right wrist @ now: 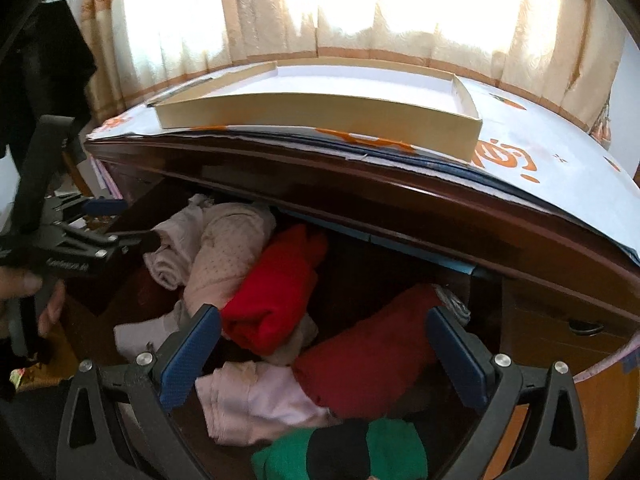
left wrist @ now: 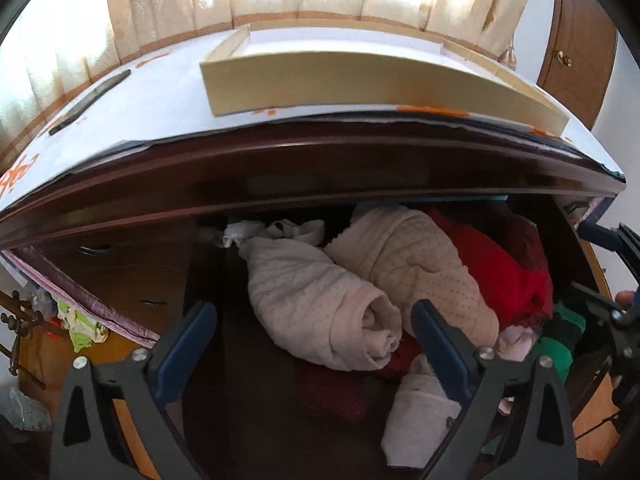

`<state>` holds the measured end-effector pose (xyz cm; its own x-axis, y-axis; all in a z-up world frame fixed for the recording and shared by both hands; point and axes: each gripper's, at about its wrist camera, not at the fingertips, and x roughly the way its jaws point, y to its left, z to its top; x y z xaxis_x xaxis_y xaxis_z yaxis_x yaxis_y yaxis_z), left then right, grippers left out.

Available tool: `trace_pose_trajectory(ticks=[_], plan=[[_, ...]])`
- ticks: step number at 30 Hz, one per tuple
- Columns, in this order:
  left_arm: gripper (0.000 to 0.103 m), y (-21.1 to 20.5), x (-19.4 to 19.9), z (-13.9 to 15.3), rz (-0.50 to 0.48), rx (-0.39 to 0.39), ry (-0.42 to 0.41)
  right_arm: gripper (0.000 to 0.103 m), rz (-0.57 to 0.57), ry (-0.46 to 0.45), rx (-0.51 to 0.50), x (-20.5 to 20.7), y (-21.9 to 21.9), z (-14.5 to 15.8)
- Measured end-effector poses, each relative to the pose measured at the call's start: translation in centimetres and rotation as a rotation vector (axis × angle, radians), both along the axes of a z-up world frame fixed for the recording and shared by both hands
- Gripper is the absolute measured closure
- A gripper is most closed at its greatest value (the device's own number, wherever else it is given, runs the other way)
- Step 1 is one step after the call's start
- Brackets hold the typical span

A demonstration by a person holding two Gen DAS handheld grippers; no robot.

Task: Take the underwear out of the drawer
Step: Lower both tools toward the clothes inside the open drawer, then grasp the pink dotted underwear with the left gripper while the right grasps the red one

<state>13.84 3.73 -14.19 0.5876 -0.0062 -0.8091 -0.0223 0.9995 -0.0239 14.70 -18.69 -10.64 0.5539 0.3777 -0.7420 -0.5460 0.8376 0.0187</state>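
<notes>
Both hand-held tools tilt steeply down over the open drawer [left wrist: 132, 264], the left gripper [left wrist: 316, 320] spread wide around a rolled cream underwear bundle [left wrist: 320, 304] without pinching it, the right gripper [right wrist: 324, 328] likewise spread above red underwear [right wrist: 272, 288] inside.

drawer [left wrist: 120, 264] back hidden (under top), green garment [right wrist: 340, 452] cropped

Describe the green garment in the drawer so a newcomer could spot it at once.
Start at the open dark wooden drawer under the dresser top that carries the shallow cardboard tray. Look at the near edge of the clothes pile, in front of the dark red roll. The green garment lies there, the only green piece, crossed by a black band.
</notes>
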Motion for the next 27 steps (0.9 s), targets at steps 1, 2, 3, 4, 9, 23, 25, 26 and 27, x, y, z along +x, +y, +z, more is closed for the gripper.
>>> trace_pose_trajectory(ticks=[1, 2, 3, 4, 9, 23, 25, 26, 27], plan=[[0.005, 0.0, 0.1, 0.1, -0.004, 0.002, 0.004, 0.001, -0.003, 0.007, -0.004, 0.1, 0.1, 0.0], [0.005, 0.0, 0.3, 0.1, -0.008, 0.003, 0.008, 0.001, -0.006, 0.019, -0.004, 0.4, 0.4, -0.1], [0.006, 0.0, 0.5, 0.1, -0.015, 0.005, 0.012, 0.001, -0.008, 0.039, -0.003, 0.8, 0.8, -0.2], [0.006, 0.0, 0.7, 0.1, -0.021, 0.009, 0.016, 0.001, -0.011, 0.054, -0.010, 1.0, 1.1, -0.4], [0.013, 0.0, 1.7, -0.5, -0.041, 0.006, 0.053, 0.001, 0.012, 0.069, -0.080, 1.6, 3.0, -1.0], [0.026, 0.0, 2.6, -2.0, -0.078, -0.042, 0.132, 0.019, 0.066, 0.129, -0.159, 3.1, 4.9, -3.1], [0.026, -0.1, 2.6, -2.2, -0.077, -0.040, 0.143, 0.019, 0.068, 0.137, -0.161, 3.3, 5.0, -3.3], [0.026, -0.2, 2.7, -2.4, -0.079, -0.040, 0.157, 0.019, 0.067, 0.136, -0.164, 3.2, 5.2, -3.4], [0.026, -0.3, 2.8, -2.5, -0.080, -0.040, 0.163, 0.019, 0.071, 0.133, -0.170, 3.2, 5.3, -3.4]])
